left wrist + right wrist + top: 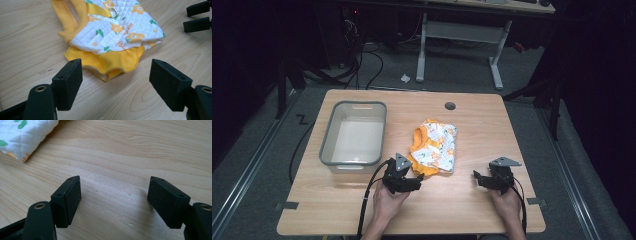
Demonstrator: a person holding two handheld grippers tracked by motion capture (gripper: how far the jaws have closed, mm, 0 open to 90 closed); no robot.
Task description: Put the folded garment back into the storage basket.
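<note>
A white quilted garment (117,27) with orange flowers, green leaves and yellow trim lies beside a grey bin (328,134).

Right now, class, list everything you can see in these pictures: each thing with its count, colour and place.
Table: one, light wood, centre of the high view.
Tub: one, grey, empty, table's left half.
Garment: one, folded, white quilted with orange flowers and yellow trim, mid-table, right of the tub.
Metal ring: one, gold, on the garment's yellow strap.
Cable hole: one, dark, table's far edge.
Desk frame: one, white, on the floor behind.
Left gripper: one, black, open, just short of the garment's yellow hem.
Right gripper: one, black, open over bare wood.
</note>
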